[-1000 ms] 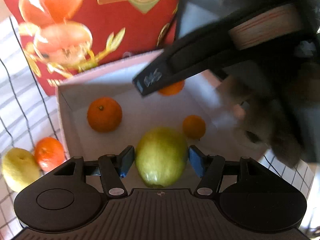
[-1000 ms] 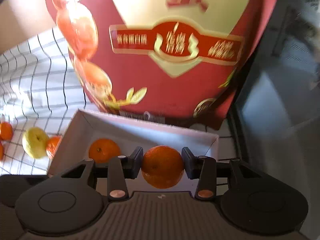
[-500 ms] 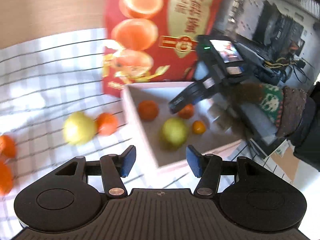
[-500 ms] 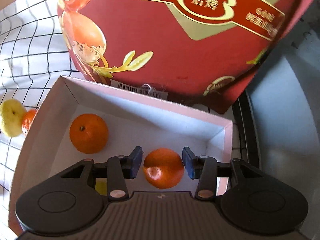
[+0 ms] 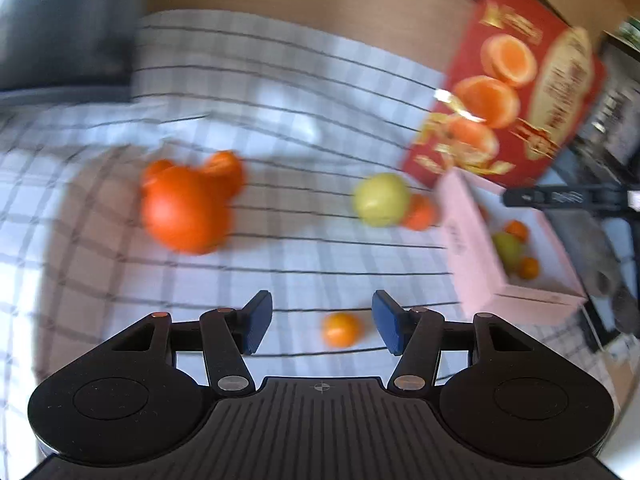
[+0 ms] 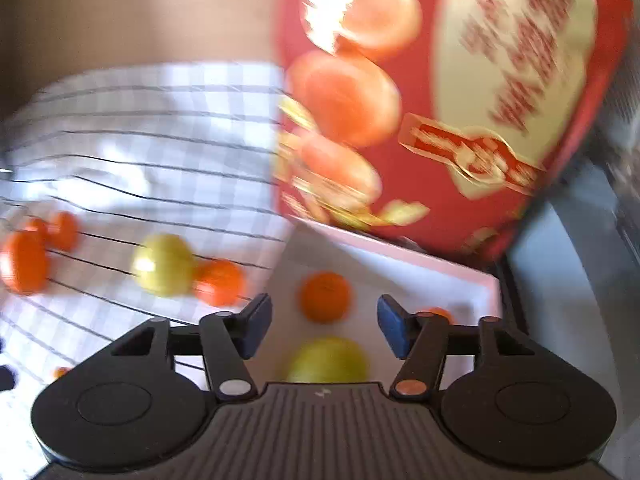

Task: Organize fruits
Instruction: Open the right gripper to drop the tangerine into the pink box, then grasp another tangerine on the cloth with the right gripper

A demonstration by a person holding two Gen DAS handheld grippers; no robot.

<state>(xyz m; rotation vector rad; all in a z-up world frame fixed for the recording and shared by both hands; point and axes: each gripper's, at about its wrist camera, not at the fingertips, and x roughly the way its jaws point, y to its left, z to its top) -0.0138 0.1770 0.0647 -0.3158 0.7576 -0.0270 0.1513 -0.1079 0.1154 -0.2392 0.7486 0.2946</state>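
My left gripper (image 5: 322, 326) is open and empty over the checked cloth, with a small orange (image 5: 341, 329) on the cloth between its fingers. A cluster of oranges (image 5: 186, 204) lies ahead to the left; a yellow-green fruit (image 5: 381, 199) and an orange (image 5: 418, 212) lie beside the pink box (image 5: 466, 240). My right gripper (image 6: 324, 326) is open and empty above the box (image 6: 486, 284), which holds an orange (image 6: 325, 297), a yellow-green fruit (image 6: 328, 362) and another orange (image 6: 439, 313). The right gripper also shows in the left wrist view (image 5: 560, 198).
The tall red lid printed with oranges (image 6: 440, 100) stands upright behind the box. On the cloth left of the box lie a yellow-green fruit (image 6: 163, 265) and oranges (image 6: 219, 282). A dark edge and floor lie to the right of the box (image 6: 560, 280).
My left gripper let go of the yellow-green fruit in the box and swung left over the cloth. My right gripper released its orange into the box and lifted back.
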